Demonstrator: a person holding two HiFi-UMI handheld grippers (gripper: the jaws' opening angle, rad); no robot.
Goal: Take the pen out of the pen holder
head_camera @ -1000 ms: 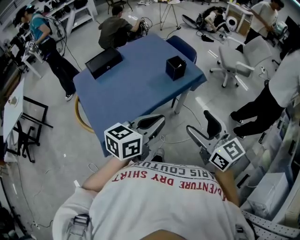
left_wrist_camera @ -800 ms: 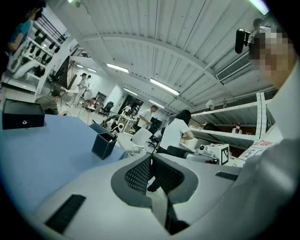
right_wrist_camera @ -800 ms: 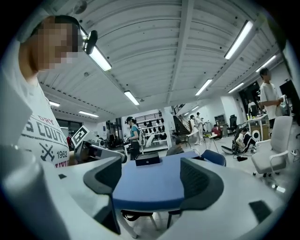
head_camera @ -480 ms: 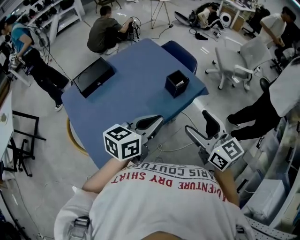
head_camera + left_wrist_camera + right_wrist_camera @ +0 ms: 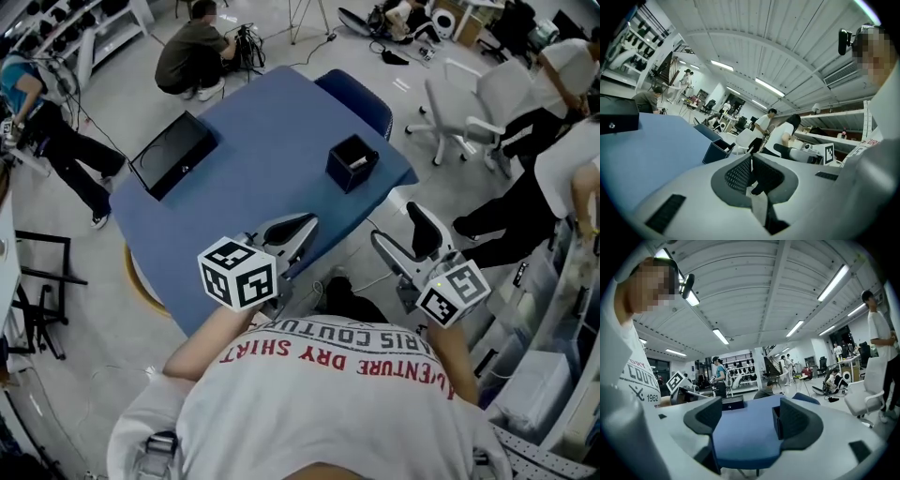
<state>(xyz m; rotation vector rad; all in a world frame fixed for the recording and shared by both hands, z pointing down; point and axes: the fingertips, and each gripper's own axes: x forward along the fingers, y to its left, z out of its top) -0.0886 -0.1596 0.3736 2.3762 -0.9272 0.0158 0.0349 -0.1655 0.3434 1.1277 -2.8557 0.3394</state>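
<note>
Hand-held gripper, left (image 5: 298,225): jaws together, nothing between them. Held low at the near edge of the surface, clear of it.
Hand-held gripper, right (image 5: 397,229): jaws apart and empty. Its own view shows only the blue surface (image 5: 253,141) through the gap. It hangs off the near right corner, over the floor.
Pen holder (image 5: 352,161): black, square, open top, upright near the right corner of the surface. Neither gripper touches it.
Pen (image 5: 360,161): only a pale sliver shows inside the holder, at its right side. Presumably it stands roughly upright or leaning, but its long axis cannot be read from here.
Key relation: the holder lies ahead of both grippers, between their lines of aim, forward and right of the left one, forward and left of the right one. Both sit at a similar remove. In the right gripper view the holder (image 5: 775,420) sits just inside the right-hand jaw.
Judgement: reach not begun. The right gripper looks the better candidate, being already open and aimed almost at the holder. It would need to come forward, rise above the rim and descend along the pen.
Other item: flat black box (image 5: 173,153) at the far left of the surface, well apart from the holder.
</note>
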